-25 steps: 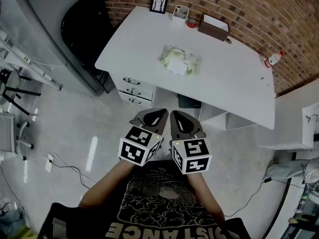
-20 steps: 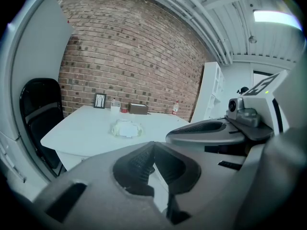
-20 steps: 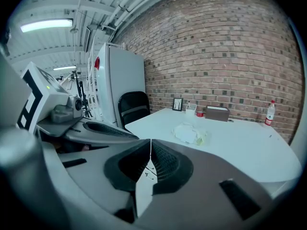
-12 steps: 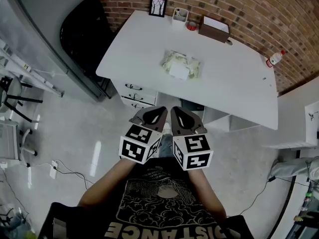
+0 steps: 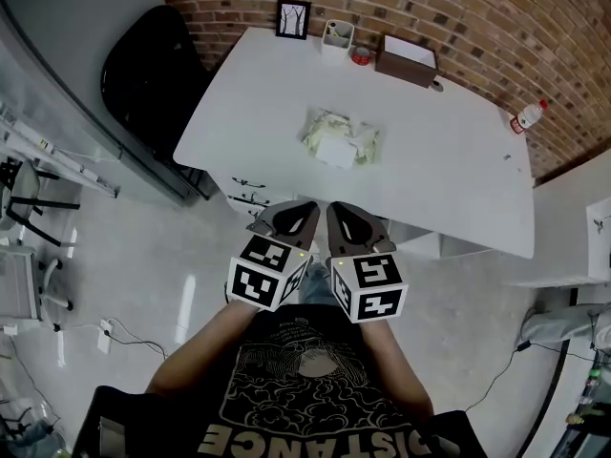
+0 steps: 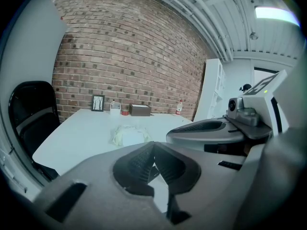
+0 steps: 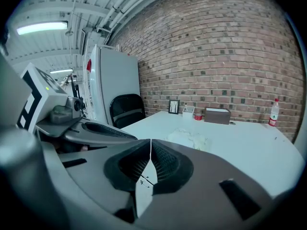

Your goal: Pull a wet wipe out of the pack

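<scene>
The wet wipe pack (image 5: 341,138) lies flat near the middle of the white table (image 5: 248,93), pale green with a white flap on top. It also shows in the left gripper view as a pale pack (image 6: 128,135) and in the right gripper view as a pale pack (image 7: 190,139). My left gripper (image 5: 295,213) and right gripper (image 5: 342,214) are held side by side in front of the table's near edge, well short of the pack. Both are shut with nothing between their jaws.
At the table's far edge stand a framed picture (image 5: 292,18), a small white cup (image 5: 337,36), a red tape roll (image 5: 360,55) and a brown box (image 5: 406,59). A bottle (image 5: 525,115) stands at the right. A black chair (image 5: 153,60) sits left; drawers (image 5: 250,187) under the table.
The view has drifted so the table and pack sit slightly nearer. Both grippers stay shut and side by side.
</scene>
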Demonstrator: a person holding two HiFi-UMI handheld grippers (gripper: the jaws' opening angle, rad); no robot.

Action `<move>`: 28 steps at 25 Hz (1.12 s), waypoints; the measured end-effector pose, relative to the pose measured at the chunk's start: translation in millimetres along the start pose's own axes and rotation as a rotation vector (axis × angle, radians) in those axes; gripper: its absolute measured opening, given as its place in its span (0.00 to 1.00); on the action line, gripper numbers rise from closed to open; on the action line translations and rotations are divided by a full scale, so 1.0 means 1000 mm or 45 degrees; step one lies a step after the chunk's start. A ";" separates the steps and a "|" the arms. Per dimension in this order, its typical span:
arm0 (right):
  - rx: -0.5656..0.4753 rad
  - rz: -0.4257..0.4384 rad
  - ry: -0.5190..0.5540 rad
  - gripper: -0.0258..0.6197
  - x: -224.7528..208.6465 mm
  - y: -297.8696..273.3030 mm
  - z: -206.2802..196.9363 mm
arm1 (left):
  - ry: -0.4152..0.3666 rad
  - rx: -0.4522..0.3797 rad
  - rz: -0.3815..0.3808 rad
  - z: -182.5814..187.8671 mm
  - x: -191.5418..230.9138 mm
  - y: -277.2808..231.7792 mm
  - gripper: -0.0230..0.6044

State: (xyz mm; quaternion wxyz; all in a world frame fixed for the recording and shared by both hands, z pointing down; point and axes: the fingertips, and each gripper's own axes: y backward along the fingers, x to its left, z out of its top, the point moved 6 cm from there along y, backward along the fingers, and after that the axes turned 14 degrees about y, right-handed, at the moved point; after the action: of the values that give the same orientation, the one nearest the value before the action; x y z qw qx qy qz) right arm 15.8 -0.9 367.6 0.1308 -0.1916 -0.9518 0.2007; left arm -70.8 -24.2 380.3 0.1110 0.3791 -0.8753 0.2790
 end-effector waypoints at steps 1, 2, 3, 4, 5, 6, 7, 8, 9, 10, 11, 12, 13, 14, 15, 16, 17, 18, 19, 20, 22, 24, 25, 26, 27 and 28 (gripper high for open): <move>0.003 0.002 -0.001 0.07 -0.004 -0.004 0.000 | 0.000 0.003 0.000 0.002 0.002 -0.005 0.05; 0.006 0.004 -0.002 0.07 -0.007 -0.008 -0.001 | 0.002 0.006 0.000 0.004 0.004 -0.010 0.06; 0.010 0.006 -0.003 0.07 -0.011 -0.013 -0.001 | 0.004 0.011 -0.001 0.006 0.006 -0.016 0.05; 0.014 0.006 -0.004 0.07 -0.016 -0.018 -0.001 | 0.006 0.015 -0.001 0.009 0.008 -0.021 0.05; 0.018 0.007 -0.006 0.07 -0.020 -0.022 -0.001 | 0.008 0.018 -0.002 0.011 0.011 -0.027 0.05; 0.023 0.008 -0.008 0.07 -0.025 -0.027 -0.001 | 0.010 0.021 -0.003 0.014 0.013 -0.032 0.06; 0.028 0.008 -0.008 0.07 -0.030 -0.031 0.000 | 0.013 0.023 -0.005 0.017 0.015 -0.038 0.05; 0.034 0.007 -0.008 0.07 -0.035 -0.036 0.000 | 0.015 0.025 -0.006 0.019 0.017 -0.044 0.05; 0.040 0.008 -0.007 0.07 -0.040 -0.041 0.000 | 0.017 0.028 -0.007 0.022 0.019 -0.050 0.06; 0.047 0.010 -0.006 0.07 -0.045 -0.045 0.001 | 0.020 0.032 -0.007 0.024 0.022 -0.055 0.05; 0.053 0.012 -0.005 0.07 -0.049 -0.050 0.001 | 0.022 0.036 -0.006 0.027 0.024 -0.060 0.06; 0.058 0.015 -0.005 0.07 -0.053 -0.054 0.002 | 0.024 0.040 -0.005 0.029 0.026 -0.065 0.05; 0.063 0.018 -0.005 0.07 -0.057 -0.059 0.003 | 0.024 0.043 -0.003 0.032 0.028 -0.070 0.06; 0.067 0.021 -0.004 0.07 -0.061 -0.064 0.004 | 0.026 0.046 -0.002 0.035 0.031 -0.075 0.06; 0.073 0.025 -0.004 0.07 -0.064 -0.069 0.005 | 0.029 0.049 0.000 0.037 0.033 -0.079 0.06; 0.078 0.028 -0.005 0.07 -0.067 -0.073 0.006 | 0.033 0.053 0.003 0.039 0.036 -0.084 0.05; 0.083 0.032 -0.005 0.07 -0.071 -0.078 0.006 | 0.037 0.057 0.005 0.042 0.038 -0.089 0.06; 0.089 0.035 -0.006 0.07 -0.074 -0.082 0.006 | 0.040 0.061 0.008 0.044 0.041 -0.093 0.05; 0.095 0.038 -0.006 0.07 -0.078 -0.087 0.006 | 0.042 0.065 0.010 0.046 0.043 -0.098 0.06; 0.100 0.040 -0.005 0.07 -0.082 -0.091 0.005 | 0.043 0.068 0.012 0.047 0.045 -0.103 0.06; 0.108 0.042 0.000 0.07 -0.090 -0.100 0.005 | 0.043 0.073 0.014 0.051 0.048 -0.113 0.06; 0.117 0.048 0.006 0.07 -0.097 -0.108 0.004 | 0.043 0.078 0.017 0.054 0.051 -0.122 0.06; 0.123 0.052 0.010 0.07 -0.100 -0.112 0.004 | 0.044 0.080 0.020 0.055 0.053 -0.127 0.06; 0.131 0.058 0.014 0.07 -0.103 -0.115 0.004 | 0.048 0.083 0.024 0.057 0.054 -0.130 0.05; 0.141 0.064 0.017 0.07 -0.105 -0.119 0.003 | 0.051 0.086 0.027 0.058 0.056 -0.134 0.06; 0.152 0.070 0.020 0.07 -0.108 -0.123 0.002 | 0.054 0.089 0.030 0.059 0.057 -0.138 0.06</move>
State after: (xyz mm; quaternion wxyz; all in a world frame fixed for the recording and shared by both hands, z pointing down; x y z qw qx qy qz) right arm 73.2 -150.7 400.6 0.1438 -0.2111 -0.9314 0.2593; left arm -9.0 -169.5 410.9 0.1131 0.3664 -0.8668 0.3189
